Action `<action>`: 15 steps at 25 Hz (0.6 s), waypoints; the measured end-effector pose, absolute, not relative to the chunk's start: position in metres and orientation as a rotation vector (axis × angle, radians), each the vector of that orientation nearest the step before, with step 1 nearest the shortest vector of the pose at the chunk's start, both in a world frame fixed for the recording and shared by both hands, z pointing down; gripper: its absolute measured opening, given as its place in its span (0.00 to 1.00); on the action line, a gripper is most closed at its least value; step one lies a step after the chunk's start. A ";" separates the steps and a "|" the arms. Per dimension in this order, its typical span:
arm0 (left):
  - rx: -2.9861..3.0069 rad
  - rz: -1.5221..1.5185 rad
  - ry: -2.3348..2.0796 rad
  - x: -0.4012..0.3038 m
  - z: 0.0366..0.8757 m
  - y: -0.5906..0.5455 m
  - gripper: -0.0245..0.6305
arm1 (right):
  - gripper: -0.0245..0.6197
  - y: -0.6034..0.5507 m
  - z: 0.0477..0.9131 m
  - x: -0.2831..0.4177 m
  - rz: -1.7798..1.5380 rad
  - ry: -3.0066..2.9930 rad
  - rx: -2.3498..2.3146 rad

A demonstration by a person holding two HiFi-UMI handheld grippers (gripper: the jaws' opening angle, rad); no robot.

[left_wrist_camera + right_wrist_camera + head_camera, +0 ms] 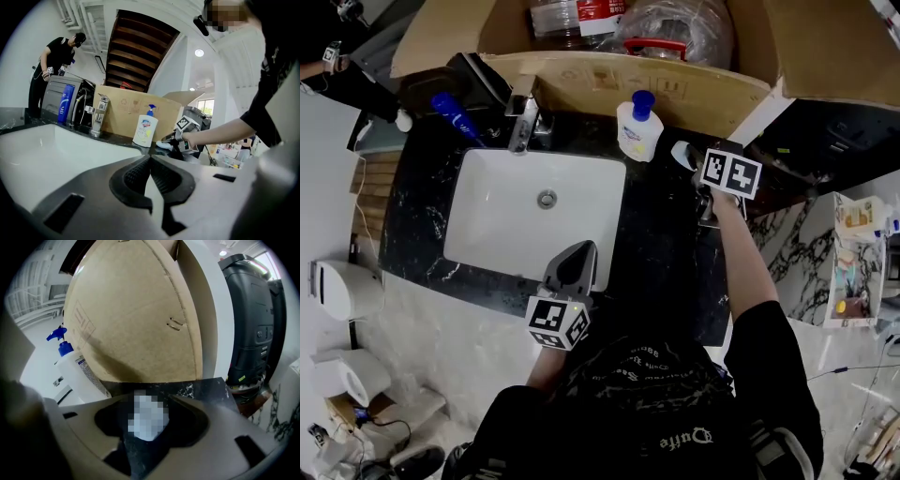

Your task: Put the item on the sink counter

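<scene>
A large brown cardboard box (712, 89) stands open behind the white rectangular basin (516, 234), which is sunk into a black marble sink counter (661, 244). At the basin's near edge the left gripper (150, 160) hangs with its jaws pressed together and nothing between them. To the basin's right, beyond its far corner, the right gripper (149, 401) points down at the stone, its jaws spread wide on either side of a small white item (682, 153). That item lies on the counter, with dark gaps showing between it and each pad. A white plastic pump bottle with a blue cap (637, 129) stands upright at the basin's far right corner, just beside the item. A chrome tap (523, 120) rises behind the basin, and a blue bottle (455, 116) lies tilted off its far left corner.
</scene>
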State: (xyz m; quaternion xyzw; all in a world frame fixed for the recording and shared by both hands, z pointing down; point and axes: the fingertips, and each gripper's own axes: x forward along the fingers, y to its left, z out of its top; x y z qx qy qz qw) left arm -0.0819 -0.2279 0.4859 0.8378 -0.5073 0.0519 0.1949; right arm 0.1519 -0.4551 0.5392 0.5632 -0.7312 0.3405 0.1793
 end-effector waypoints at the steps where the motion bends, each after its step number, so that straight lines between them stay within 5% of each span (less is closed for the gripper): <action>1: 2.346 0.144 -1.427 -0.083 0.486 -0.228 0.05 | 0.37 -0.455 0.539 0.151 0.955 -2.072 1.589; 15: 2.366 0.114 -1.471 -0.090 0.471 -0.222 0.05 | 0.40 -0.417 0.468 0.145 0.736 -2.337 1.636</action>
